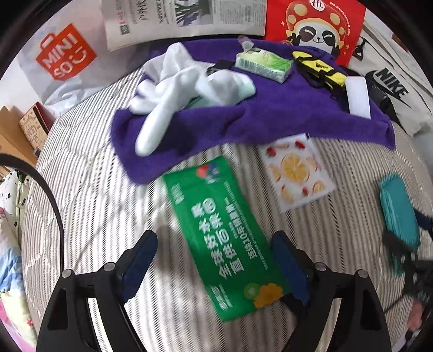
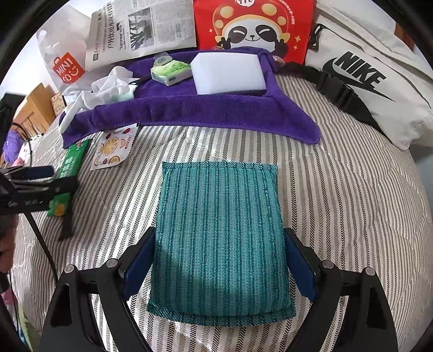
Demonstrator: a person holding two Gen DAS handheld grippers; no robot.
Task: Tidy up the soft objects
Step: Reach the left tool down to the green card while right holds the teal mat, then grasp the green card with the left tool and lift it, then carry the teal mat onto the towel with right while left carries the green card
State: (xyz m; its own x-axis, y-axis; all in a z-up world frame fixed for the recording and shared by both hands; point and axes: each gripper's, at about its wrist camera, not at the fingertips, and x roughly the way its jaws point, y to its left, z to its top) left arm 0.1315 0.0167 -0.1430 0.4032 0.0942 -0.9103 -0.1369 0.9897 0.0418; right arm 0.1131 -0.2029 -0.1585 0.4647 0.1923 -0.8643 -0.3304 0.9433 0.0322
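Note:
A purple towel (image 1: pixel 243 119) lies on the striped bed and holds white socks (image 1: pixel 184 89), a green tissue pack (image 1: pixel 263 63), a yellow-black item (image 1: pixel 319 66) and a white sponge block (image 1: pixel 358 96). My left gripper (image 1: pixel 215 243) is open, its fingers either side of a green flat packet (image 1: pixel 227 241) on the bed. My right gripper (image 2: pixel 219 241) is open, with its fingers close beside a teal knitted pad (image 2: pixel 220 238) that lies on the bed. The towel (image 2: pixel 216 113) and sponge block (image 2: pixel 230 73) show beyond it.
A fruit-print sachet (image 1: pixel 296 173) lies right of the green packet. At the back are a Miniso bag (image 1: pixel 65 54), a newspaper (image 1: pixel 184 21), a red panda bag (image 1: pixel 314 27) and a white Nike bag (image 2: pixel 373 75). Wooden furniture (image 1: pixel 16 130) stands left.

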